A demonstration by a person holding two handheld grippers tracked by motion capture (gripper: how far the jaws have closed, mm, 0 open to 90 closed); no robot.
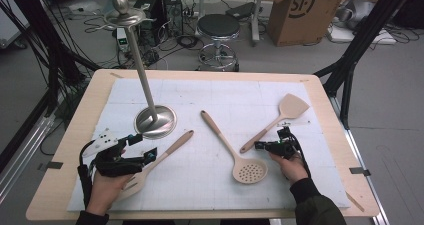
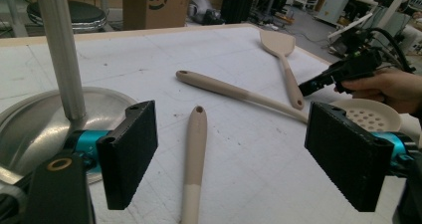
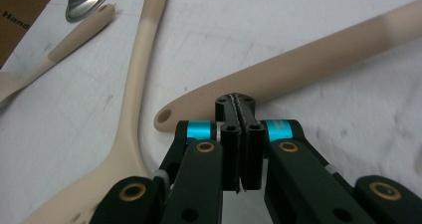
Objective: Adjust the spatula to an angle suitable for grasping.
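We're nudging the light, stiff spatula (image 3: pixel 298 69) mid-frame with right tongs (image 3: pixel 240 107) pinched shut (empty); left tongs (image 2: pixel 239 154) gaping wide; grab mid-handle.

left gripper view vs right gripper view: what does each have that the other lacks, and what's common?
Left gripper view's own: open left tongs, stand pole, stool, cardboard box, skimmer bowl, spatula blade. Right gripper view's own: a close-up of the shut right tongs at the holed end of the spatula handle. Shared: stand base, three beige handles, white mat.
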